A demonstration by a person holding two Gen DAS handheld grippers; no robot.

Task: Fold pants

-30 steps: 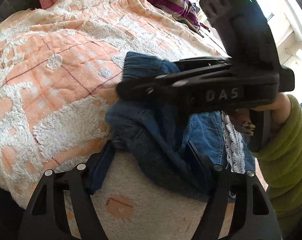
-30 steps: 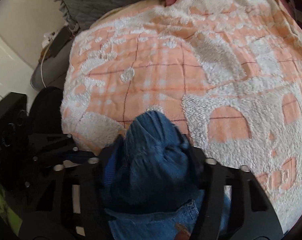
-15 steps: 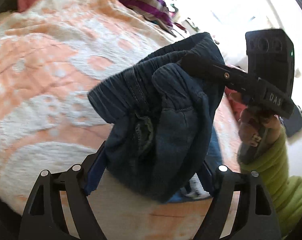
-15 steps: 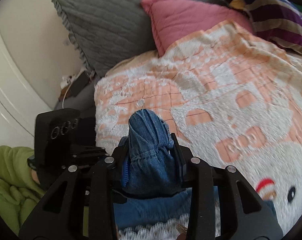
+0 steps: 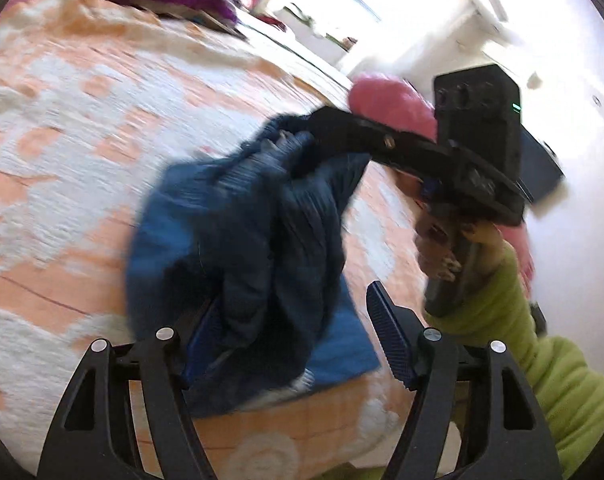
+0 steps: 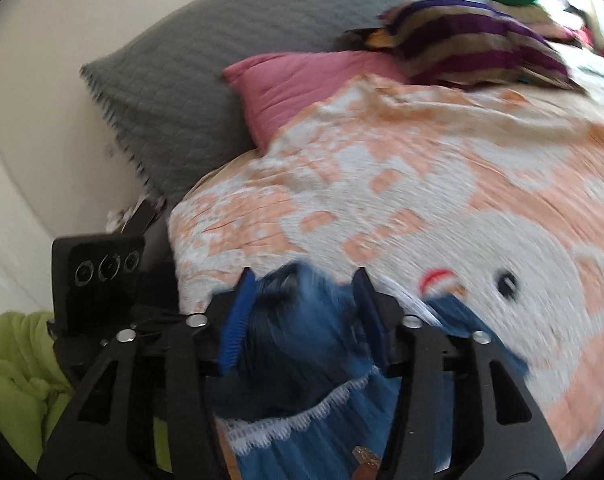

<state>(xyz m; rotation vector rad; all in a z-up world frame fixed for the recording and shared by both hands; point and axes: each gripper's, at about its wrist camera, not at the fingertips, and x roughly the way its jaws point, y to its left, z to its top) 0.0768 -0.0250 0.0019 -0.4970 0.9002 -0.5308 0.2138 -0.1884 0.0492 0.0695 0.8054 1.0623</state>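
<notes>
Pants (image 5: 238,248) are held bunched above the blanket (image 5: 62,128); right gripper (image 6: 302,316) is clamped on denim, left gripper (image 5: 290,340) sits wide w/ cloth draped between. Fabric should be regripped at the waistband & shaken flat before folding.

The bed (image 6: 482,184) wears an orange-and-white blanket. A grey pillow (image 6: 206,60), pink pillow (image 6: 302,80) and striped cushion (image 6: 474,40) lie along its head edge. Denim pants (image 5: 342,352) partly rest near the foot edge.
</notes>
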